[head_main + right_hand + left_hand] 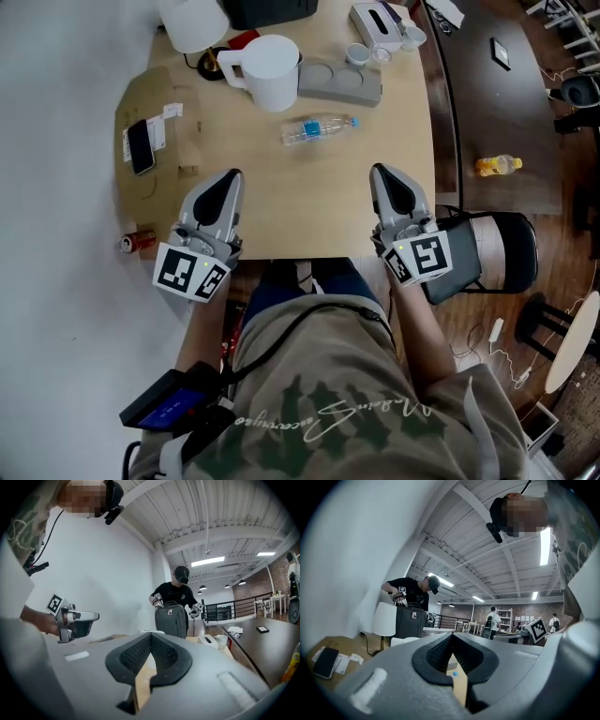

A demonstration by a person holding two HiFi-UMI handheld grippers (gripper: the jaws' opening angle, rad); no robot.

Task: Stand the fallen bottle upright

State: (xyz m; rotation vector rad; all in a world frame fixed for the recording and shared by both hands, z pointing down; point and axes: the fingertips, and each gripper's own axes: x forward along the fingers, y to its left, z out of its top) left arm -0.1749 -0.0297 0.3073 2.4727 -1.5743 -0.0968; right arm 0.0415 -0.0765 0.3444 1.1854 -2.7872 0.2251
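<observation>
Across the pale wooden table (309,211), the clear bottle (319,129) lies on its side near a white jug (272,70), beyond both grippers. Past the left jaws only its blue cap (454,673) peeps through. Left gripper (231,176) and right gripper (379,172) are closed on nothing. A dark bag (272,9) is cut off at the far edge. A black chair (511,248) stands on brown floor.
</observation>
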